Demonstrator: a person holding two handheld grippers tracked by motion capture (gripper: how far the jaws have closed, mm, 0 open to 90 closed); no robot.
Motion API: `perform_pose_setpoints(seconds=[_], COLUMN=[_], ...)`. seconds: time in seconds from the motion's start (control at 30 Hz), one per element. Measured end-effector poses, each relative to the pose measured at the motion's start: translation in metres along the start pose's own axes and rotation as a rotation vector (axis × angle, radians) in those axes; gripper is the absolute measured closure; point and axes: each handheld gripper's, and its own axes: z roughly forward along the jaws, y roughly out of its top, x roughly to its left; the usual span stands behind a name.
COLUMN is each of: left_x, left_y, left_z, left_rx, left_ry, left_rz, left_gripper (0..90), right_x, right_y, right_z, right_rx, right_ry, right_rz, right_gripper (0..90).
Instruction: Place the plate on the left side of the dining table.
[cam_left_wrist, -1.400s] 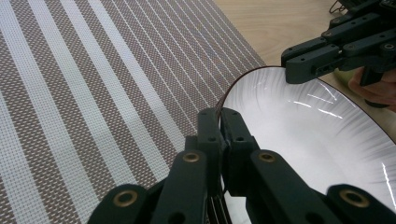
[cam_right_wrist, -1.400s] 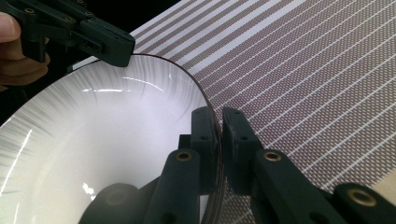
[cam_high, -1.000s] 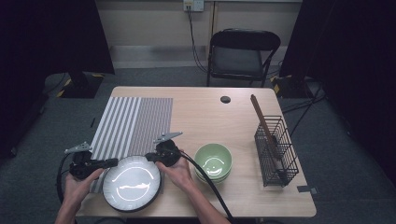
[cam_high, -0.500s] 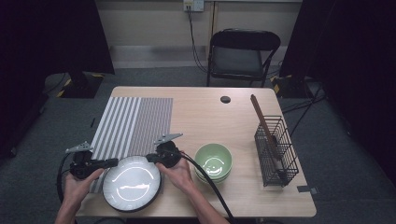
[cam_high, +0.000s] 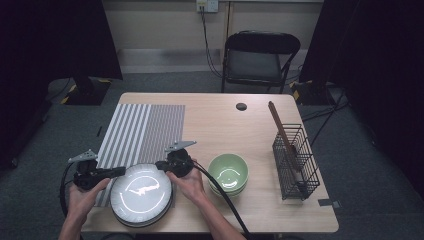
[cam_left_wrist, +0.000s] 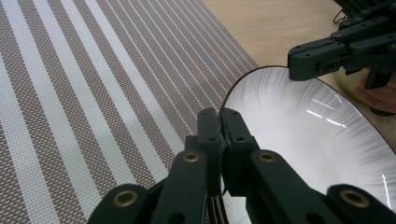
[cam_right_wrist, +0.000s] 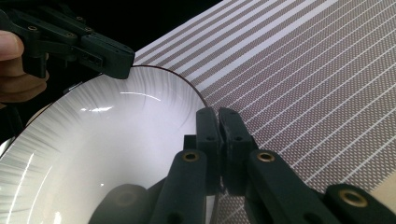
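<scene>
While gripped, plate rim (cam_left_wrist: 232, 95) between fingers (cam_left_wrist: 208, 135).

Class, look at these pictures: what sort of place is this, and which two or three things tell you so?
Probably a lab or studio set up as a dining spot, not a home. A lone wooden table stands on grey carpet between dark curtains, with a folding chair behind it. Each hand-held gripper trails a cable.
</scene>
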Motion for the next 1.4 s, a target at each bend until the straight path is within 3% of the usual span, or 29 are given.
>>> perform_pose_setpoints(seconds=[0.2,0.23,0.3,0.43,0.63,0.9,1.07,1.4], left_x=[0.001,0.0,0.0,0.0,-0.001,0.003,0.002,0.003], left_y=[0.0,0.0,0.0,0.001,0.005,0.011,0.016,0.016], left_z=[0.0,0.001,0.001,0.002,0.0,0.0,0.001,-0.001], left_rx=[0.001,0.005,0.002,0.01,0.005,-0.011,-0.005,-0.023], left_ry=[-0.003,-0.003,-0.01,0.0,0.02,0.022,0.038,0.027], left_rz=[-0.003,-0.001,-0.006,0.006,0.016,0.008,0.03,0.003], left_gripper=[87.9,87.8,87.9,87.8,87.8,87.9,87.8,87.9], right_x=[-0.001,0.0,0.001,-0.001,-0.003,-0.006,-0.008,-0.007], right_y=[-0.001,-0.003,-0.006,-0.012,-0.005,0.007,0.01,0.014], right_z=[0.0,0.001,0.002,0.0,-0.001,0.003,0.002,0.001], right_rx=[-0.003,0.022,0.048,0.025,-0.007,-0.01,-0.01,-0.019], right_ry=[0.007,0.004,0.003,0.016,0.013,-0.005,-0.003,-0.004], right_rz=[-0.016,-0.027,-0.037,-0.003,0.013,0.001,-0.002,-0.007], right_gripper=[87.4,83.3,83.4,85.8,87.9,87.8,87.9,87.8])
